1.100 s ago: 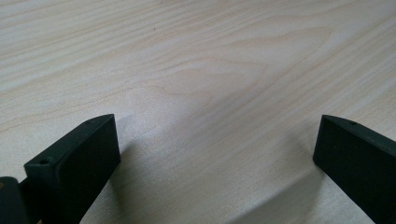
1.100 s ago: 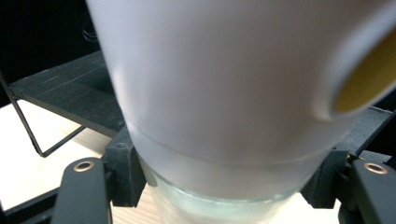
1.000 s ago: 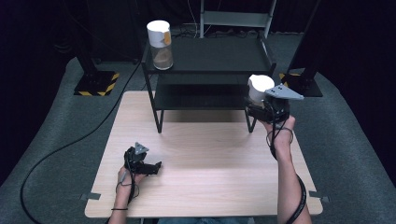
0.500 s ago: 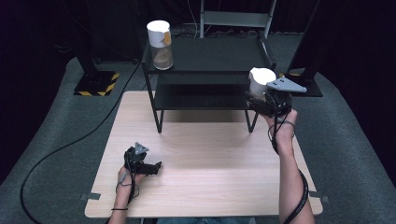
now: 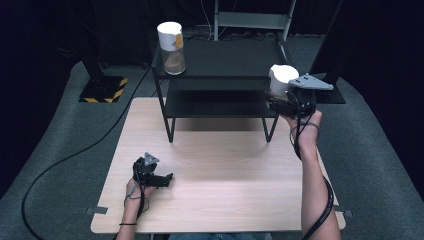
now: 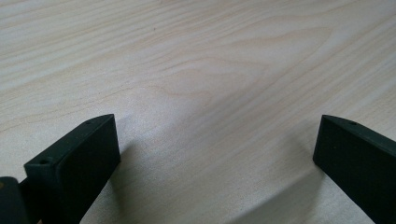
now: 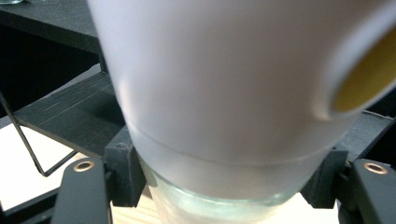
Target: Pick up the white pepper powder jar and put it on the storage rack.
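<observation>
My right gripper [image 5: 287, 102] is shut on a glass jar with a white lid [image 5: 281, 80], held in the air beside the right end of the black shelf [image 5: 220, 67]. In the right gripper view the jar [image 7: 224, 93] sits upright between the two black pads [image 7: 123, 172], its white top blurred and close. A second jar with a white lid [image 5: 171, 47] stands on the shelf's top board at the left. My left gripper [image 5: 162, 179] rests on the wooden table [image 5: 225, 180] near its front left, jaws wide open with nothing between them [image 6: 215, 154].
The black two-level shelf stands on the far half of the table, with thin metal legs [image 5: 170, 127]. A black cable [image 5: 75, 155] runs over the grey floor at the left. A stand with a yellow-black striped base [image 5: 102, 90] is behind the table's left corner.
The right hand has lifted the jar upward beside the shelf's right end. The left hand has stayed in place.
</observation>
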`<state>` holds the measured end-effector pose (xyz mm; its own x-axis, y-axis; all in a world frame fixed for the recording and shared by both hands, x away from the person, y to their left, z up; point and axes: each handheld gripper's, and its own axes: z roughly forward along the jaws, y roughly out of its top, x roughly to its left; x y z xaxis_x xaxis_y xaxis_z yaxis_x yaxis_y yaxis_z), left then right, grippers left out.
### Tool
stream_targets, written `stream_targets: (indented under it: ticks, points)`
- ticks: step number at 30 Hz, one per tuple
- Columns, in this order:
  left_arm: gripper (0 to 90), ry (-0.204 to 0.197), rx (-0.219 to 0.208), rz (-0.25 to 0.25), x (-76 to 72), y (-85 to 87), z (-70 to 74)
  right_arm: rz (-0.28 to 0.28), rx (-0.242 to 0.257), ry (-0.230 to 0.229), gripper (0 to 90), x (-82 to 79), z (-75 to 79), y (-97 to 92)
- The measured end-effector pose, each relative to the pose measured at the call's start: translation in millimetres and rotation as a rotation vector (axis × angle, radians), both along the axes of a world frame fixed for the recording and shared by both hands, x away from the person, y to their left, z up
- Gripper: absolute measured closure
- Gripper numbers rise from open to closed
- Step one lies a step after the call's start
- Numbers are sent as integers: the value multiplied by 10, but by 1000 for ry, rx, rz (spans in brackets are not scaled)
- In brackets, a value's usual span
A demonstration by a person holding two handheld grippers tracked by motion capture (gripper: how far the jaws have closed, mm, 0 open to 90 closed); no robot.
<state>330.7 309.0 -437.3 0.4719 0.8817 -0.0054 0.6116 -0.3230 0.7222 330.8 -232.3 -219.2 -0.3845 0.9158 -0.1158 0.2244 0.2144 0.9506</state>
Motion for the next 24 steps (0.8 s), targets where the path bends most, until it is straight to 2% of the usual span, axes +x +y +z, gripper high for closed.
stream_targets:
  ticks: [24]
  points:
    - [4, 0, -1, 0, 0, 2, 0, 12, 6, -15, 299, 75, 297, 1]
